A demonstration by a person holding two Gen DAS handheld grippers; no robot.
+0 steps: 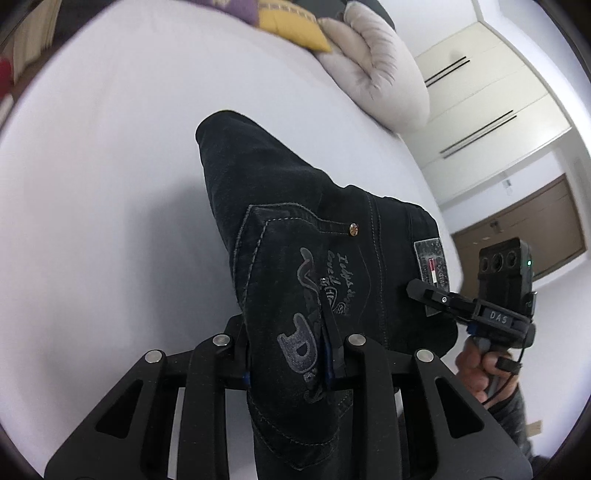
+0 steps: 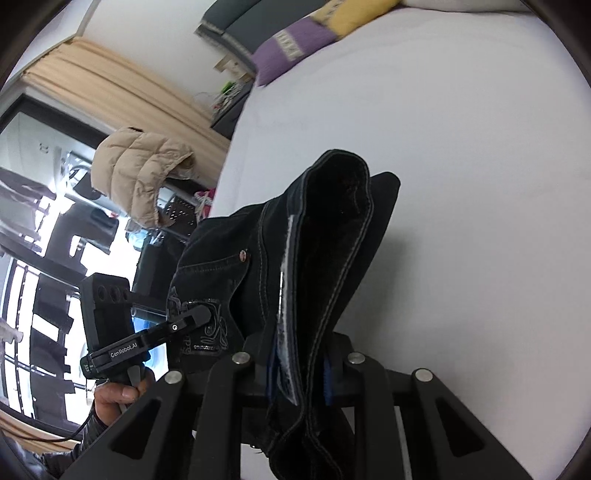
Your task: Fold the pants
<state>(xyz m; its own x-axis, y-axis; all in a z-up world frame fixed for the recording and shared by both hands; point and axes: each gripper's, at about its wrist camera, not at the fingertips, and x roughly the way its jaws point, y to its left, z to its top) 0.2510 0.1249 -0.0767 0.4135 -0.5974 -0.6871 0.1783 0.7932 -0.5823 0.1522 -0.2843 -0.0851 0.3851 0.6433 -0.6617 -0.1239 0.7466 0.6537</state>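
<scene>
Dark navy jeans (image 1: 295,236) with grey embroidery on a back pocket are held up over the white bed (image 1: 103,177). My left gripper (image 1: 288,354) is shut on the pocket area near the waist. My right gripper (image 2: 299,369) is shut on the waistband edge of the jeans (image 2: 332,236), next to the label patch. The right gripper also shows in the left wrist view (image 1: 424,291), pinching the waistband by the patch. The left gripper shows in the right wrist view (image 2: 199,315) on the pocket. The legs hang out of sight.
A grey quilted pillow (image 1: 376,66), a yellow cushion (image 1: 291,26) and a purple cushion (image 2: 291,48) lie at the head of the bed. Cream wardrobe doors (image 1: 491,96) stand beyond. A beige puffer jacket (image 2: 144,170) hangs beside the bed near a window.
</scene>
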